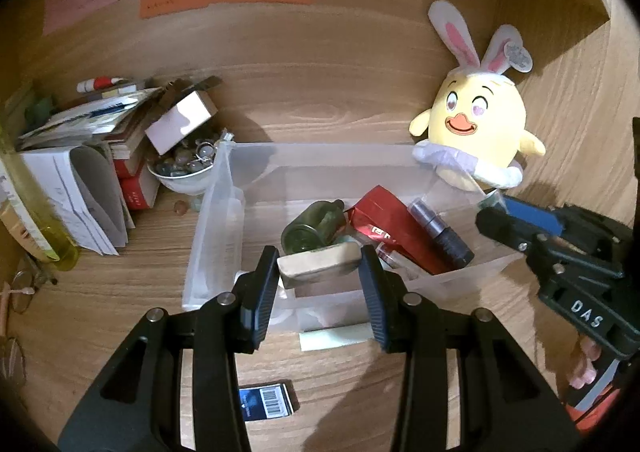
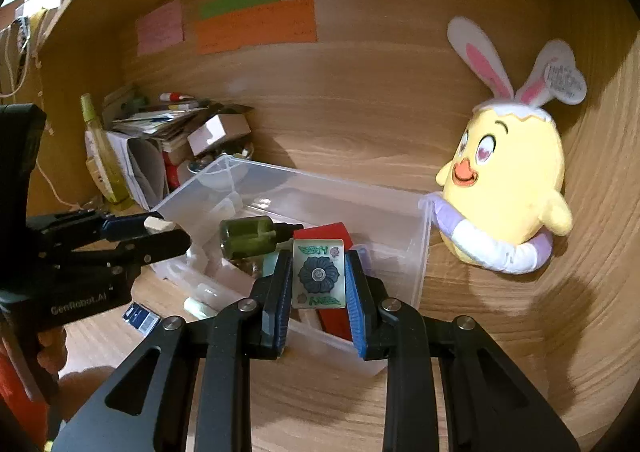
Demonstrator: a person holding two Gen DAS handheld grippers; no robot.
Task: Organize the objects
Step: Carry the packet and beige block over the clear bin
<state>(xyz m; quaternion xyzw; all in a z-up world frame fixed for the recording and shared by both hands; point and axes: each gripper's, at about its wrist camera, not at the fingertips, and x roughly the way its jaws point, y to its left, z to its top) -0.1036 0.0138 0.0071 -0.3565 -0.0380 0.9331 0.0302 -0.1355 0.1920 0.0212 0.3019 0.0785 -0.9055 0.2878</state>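
Note:
A clear plastic bin (image 1: 224,211) (image 2: 424,248) stands on the wooden desk. Inside lie a green bottle (image 1: 314,228) (image 2: 250,238), a red packet (image 1: 394,230) (image 2: 330,232) and a dark cylinder (image 1: 442,234). My left gripper (image 1: 319,268) (image 2: 160,230) is shut on a cream block (image 1: 318,270) (image 2: 158,223), held over the bin's near wall. My right gripper (image 2: 319,272) (image 1: 494,211) is shut on a mahjong tile (image 2: 319,272) with a blue flower face, held over the bin's right part.
A yellow bunny-eared chick plush (image 1: 476,123) (image 2: 508,187) leans behind the bin at right. Books, papers and a bowl of trinkets (image 1: 184,163) crowd the left. A yellow-green bottle (image 1: 44,219) stands far left. A barcoded blue card (image 1: 266,398) and a pale note (image 1: 334,336) lie in front.

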